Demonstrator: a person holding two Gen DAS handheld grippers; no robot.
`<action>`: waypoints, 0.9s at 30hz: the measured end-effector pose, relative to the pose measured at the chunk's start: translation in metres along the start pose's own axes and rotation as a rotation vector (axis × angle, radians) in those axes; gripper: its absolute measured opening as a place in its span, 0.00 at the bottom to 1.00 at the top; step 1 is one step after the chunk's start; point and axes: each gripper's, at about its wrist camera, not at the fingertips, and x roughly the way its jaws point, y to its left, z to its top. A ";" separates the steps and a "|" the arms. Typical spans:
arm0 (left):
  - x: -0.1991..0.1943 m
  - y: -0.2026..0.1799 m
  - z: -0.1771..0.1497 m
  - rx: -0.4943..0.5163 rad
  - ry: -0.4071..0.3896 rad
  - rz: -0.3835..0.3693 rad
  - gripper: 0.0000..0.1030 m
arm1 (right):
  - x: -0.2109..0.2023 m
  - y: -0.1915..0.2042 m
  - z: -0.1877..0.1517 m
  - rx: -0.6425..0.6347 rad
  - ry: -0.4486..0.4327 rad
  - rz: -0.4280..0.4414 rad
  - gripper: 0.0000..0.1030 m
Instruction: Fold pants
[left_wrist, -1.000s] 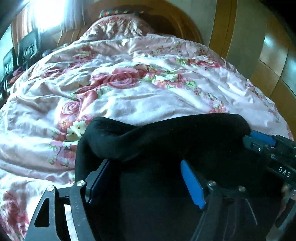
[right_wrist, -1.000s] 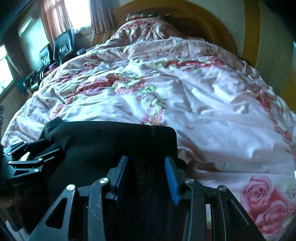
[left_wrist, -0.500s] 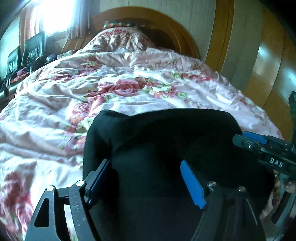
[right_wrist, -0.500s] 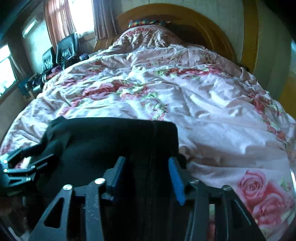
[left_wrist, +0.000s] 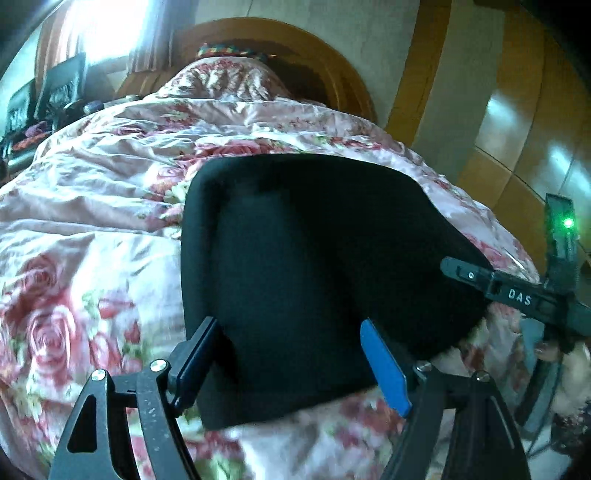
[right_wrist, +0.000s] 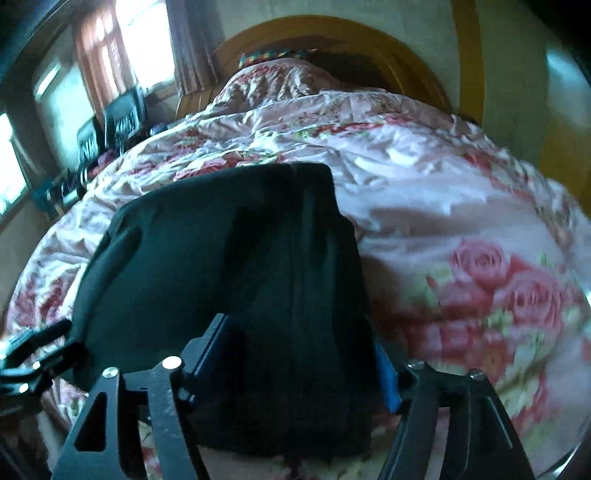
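Note:
Folded black pants (left_wrist: 314, 266) hang in a thick bundle over the floral bed, lifted at the near edge. My left gripper (left_wrist: 291, 354) is shut on the bundle's left part, blue pads pressed on its sides. My right gripper (right_wrist: 295, 354) is shut on the bundle's right part (right_wrist: 236, 266). The right gripper also shows at the right edge of the left wrist view (left_wrist: 517, 295). The left gripper shows at the lower left of the right wrist view (right_wrist: 33, 362).
A pink rose-pattern quilt (left_wrist: 92, 229) covers the bed. A wooden headboard (left_wrist: 332, 70) and pillows (left_wrist: 229, 81) are at the far end. Wooden wall panels (left_wrist: 517, 122) stand on the right. Chairs and a window (right_wrist: 122, 107) are on the left.
Both grippers have lifted the pants bundle up and tilted it; more of the quilt now shows below and in front of the bundle's near edge.

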 end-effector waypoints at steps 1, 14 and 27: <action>-0.006 0.005 -0.001 -0.019 -0.008 -0.038 0.76 | -0.003 -0.004 -0.002 0.024 -0.006 0.018 0.73; 0.024 0.087 0.007 -0.400 0.154 -0.220 0.81 | 0.030 -0.053 -0.002 0.351 0.180 0.290 0.88; 0.056 0.065 0.028 -0.374 0.245 -0.306 0.76 | 0.047 -0.028 0.009 0.258 0.186 0.323 0.76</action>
